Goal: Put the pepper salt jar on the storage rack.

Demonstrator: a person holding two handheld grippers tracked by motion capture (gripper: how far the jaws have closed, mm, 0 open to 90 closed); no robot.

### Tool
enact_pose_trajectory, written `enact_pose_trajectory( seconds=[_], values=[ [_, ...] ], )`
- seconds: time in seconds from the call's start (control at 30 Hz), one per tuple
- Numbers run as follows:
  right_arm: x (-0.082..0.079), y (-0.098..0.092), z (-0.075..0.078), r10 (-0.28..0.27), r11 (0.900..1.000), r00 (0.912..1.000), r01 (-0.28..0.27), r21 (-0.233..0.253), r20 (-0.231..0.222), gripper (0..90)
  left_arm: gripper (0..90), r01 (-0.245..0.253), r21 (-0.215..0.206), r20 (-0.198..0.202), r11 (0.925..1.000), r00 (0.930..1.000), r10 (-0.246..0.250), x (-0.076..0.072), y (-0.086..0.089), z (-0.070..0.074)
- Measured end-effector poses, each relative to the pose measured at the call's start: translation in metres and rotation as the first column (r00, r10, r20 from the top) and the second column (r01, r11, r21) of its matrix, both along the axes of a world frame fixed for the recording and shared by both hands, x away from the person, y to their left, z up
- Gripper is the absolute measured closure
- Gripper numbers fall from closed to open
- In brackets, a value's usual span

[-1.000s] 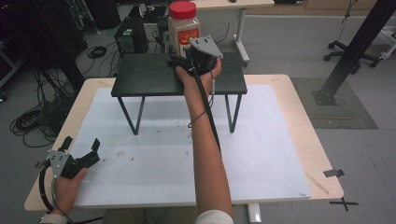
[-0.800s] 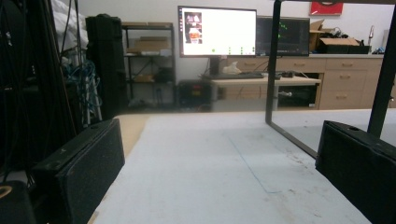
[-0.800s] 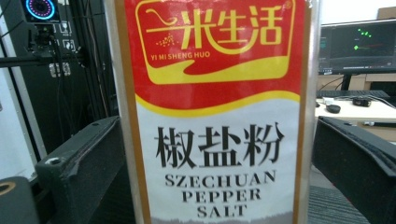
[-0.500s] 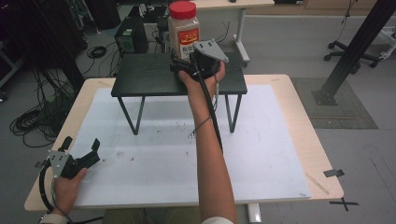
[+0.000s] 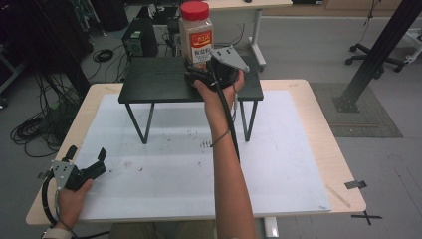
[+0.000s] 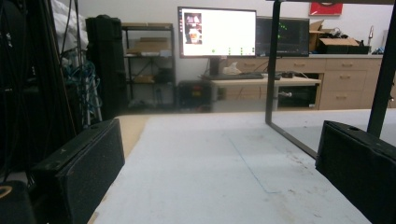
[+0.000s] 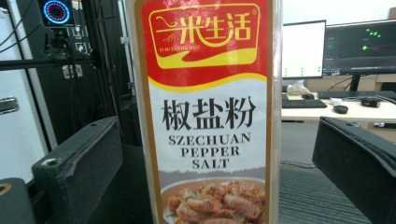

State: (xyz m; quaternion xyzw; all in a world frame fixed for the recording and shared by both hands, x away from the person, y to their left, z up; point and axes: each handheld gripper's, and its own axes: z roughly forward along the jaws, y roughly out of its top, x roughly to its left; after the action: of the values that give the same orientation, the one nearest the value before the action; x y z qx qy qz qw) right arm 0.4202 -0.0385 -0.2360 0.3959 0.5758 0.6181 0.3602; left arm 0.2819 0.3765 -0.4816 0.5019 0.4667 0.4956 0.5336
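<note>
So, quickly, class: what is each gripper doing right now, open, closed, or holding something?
Left gripper: open, holding nothing, low over the white mat.
Right gripper: open, jaws either side of the pepper salt jar, not closed on it.

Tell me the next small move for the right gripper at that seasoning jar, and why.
Probably close the right gripper on the pepper salt jar: its jaws stand open on either side of the jar, with gaps showing, and the jar stands upright on the black stand.

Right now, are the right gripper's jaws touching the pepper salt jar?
Apart. The right gripper view shows the jar between the open jaws with clear gaps both sides.
</note>
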Motion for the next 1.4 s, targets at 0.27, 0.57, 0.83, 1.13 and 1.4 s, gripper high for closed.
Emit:
enact_pose_trajectory(
  seconds=[0.27,0.57,0.83,1.13,1.4],
  values=[
    [-0.008,-0.005,0.003,0.007,1.000,1.0000,-0.007,0.000,0.000,1.2,1.5,0.000,0.001,0.001,1.0000,1.0000,0.000,0.000,0.000,0.000],
    [-0.017,-0.013,-0.004,0.035,0.999,0.9993,-0.035,0.027,-0.014,1.0,1.6,0.001,0.000,0.002,1.0000,1.0000,-0.001,0.000,0.000,0.000],
    [-0.029,-0.026,-0.013,0.049,0.998,0.9988,-0.048,0.044,-0.010,0.5,1.5,0.001,0.000,0.002,1.0000,1.0000,-0.001,0.000,0.000,0.000],
    [-0.042,-0.042,-0.023,0.045,0.997,0.9990,-0.044,0.058,-0.008,0.0,1.5,0.001,0.001,0.003,1.0000,1.0000,-0.001,0.000,0.000,0.000],
    [-0.054,-0.055,-0.033,0.029,0.998,0.9996,-0.028,0.057,-0.003,0.0,1.5,0.003,0.002,0.004,1.0000,1.0000,-0.003,0.000,0.000,0.000]
  ],
)
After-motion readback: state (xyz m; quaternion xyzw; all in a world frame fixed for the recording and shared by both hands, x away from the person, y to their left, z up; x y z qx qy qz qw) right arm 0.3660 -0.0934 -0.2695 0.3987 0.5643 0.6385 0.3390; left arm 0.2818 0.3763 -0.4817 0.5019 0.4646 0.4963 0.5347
